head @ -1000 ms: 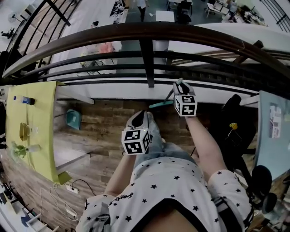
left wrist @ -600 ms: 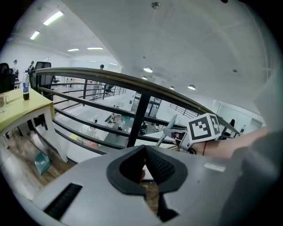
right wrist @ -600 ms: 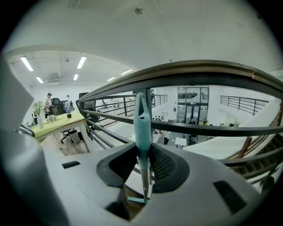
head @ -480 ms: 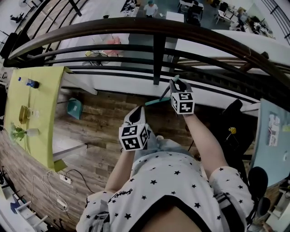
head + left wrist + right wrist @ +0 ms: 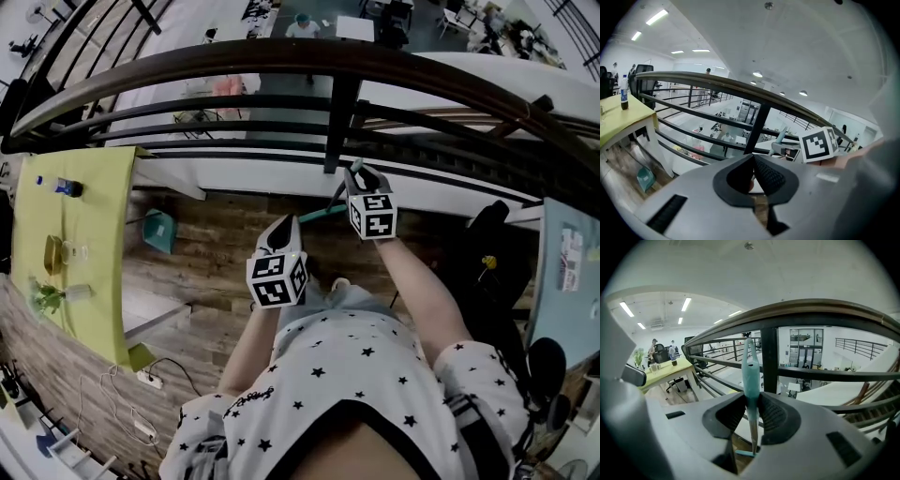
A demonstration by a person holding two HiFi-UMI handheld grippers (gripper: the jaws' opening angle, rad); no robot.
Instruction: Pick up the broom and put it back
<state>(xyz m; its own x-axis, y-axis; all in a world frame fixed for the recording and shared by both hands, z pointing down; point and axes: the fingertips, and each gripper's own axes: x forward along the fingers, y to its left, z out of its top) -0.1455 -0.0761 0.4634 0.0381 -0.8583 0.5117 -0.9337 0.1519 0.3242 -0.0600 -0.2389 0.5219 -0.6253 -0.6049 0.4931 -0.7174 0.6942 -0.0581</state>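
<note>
Your right claw [image 5: 751, 401] is clamped on the broom [image 5: 751, 366]; the teal handle stands upright between the pads in front of the dark railing [image 5: 281, 58], and the head hangs just below the claw over the wooden floor [image 5: 216, 258]. Your left claw [image 5: 753, 159] has its tips pressed together with nothing between them. On the yellow-green table [image 5: 94, 244] to your left stands a small bottle [image 5: 58, 186], and a teal container [image 5: 157, 231] sits on the floor near that table; you cannot tell what either one holds.
</note>
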